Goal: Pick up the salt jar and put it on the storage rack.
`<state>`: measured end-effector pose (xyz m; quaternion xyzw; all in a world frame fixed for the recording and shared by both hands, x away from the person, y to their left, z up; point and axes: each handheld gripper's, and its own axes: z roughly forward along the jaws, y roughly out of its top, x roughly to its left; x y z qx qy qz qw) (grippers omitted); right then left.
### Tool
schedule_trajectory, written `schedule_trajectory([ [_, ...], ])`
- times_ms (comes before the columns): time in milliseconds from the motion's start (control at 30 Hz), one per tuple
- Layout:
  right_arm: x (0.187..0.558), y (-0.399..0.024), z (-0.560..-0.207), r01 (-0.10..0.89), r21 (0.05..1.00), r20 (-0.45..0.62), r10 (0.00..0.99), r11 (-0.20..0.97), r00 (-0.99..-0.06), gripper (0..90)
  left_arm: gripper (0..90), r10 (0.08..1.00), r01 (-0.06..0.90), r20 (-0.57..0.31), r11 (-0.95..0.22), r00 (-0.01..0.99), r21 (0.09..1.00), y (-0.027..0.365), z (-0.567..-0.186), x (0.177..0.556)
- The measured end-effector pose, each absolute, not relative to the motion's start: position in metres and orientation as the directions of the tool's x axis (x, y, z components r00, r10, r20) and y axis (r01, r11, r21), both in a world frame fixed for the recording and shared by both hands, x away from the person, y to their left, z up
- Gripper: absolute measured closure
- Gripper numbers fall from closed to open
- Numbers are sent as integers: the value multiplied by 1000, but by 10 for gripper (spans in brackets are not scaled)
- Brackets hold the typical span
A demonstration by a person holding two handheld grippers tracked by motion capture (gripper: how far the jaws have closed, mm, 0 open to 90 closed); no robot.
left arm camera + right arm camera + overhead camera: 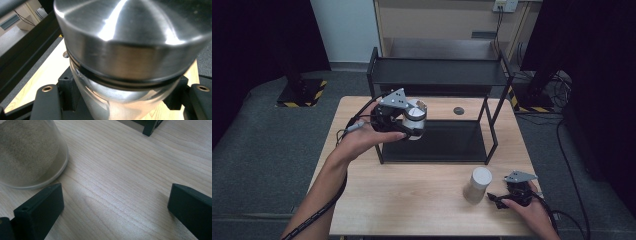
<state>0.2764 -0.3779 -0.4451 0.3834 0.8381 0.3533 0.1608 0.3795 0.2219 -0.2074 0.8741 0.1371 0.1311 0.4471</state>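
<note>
My left claw is clamped on a glass jar with a steel lid, held in the air at the black rack's front left corner. My right claw rests with jaws apart near the surface's front right corner, just beside a second jar of pale powder.

In the left gripper view the metal-capped jar sits so close that its cap runs off the top and right edges, its glass body drops out of the bottom edge, and its contents cannot be told. In the right gripper view the powder jar is cut off at the upper left corner. In the high view, the small dark round thing at upper centre is too small to identify.
</note>
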Motion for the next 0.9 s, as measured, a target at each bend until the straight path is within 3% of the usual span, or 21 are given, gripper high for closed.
schedule_trajectory([
  [900,276,-378,-445,527,716,1,756,457,-655,12,299,393,111,133,-539,910,835,217,-147,400],
])
